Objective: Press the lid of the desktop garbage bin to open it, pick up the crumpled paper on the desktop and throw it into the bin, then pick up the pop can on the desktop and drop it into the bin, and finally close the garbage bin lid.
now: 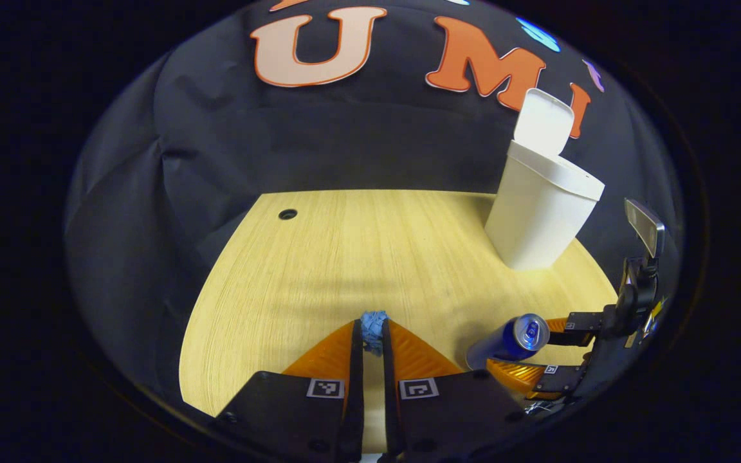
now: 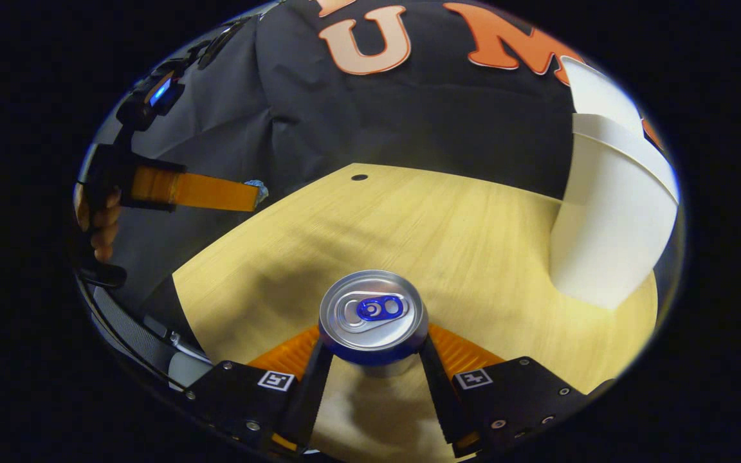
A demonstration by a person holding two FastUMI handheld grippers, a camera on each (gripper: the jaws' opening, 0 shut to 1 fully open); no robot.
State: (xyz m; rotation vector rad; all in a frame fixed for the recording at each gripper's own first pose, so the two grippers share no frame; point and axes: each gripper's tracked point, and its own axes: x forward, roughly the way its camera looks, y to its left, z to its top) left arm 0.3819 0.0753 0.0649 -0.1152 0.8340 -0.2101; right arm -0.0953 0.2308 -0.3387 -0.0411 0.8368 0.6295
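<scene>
My left gripper (image 1: 372, 329) is shut on a small blue crumpled paper (image 1: 374, 320), which sticks out between its fingertips. In the right gripper view that gripper (image 2: 249, 193) hangs at the upper left above the table's edge, a bit of paper (image 2: 258, 188) at its tip. My right gripper (image 2: 374, 344) is shut on a blue pop can (image 2: 372, 312), whose silver top faces the camera. In the left gripper view the can (image 1: 511, 339) is tilted at the right in the right gripper (image 1: 528, 348). The white bin (image 1: 541, 212) stands at the far right, its lid (image 1: 543, 122) raised.
The wooden table (image 1: 345, 257) has a small round hole (image 1: 287, 214) near its far left corner. A hand (image 2: 97, 225) holds the left gripper's handle. The bin (image 2: 608, 218) rises close on the right of the can. Black cloth hangs behind the table.
</scene>
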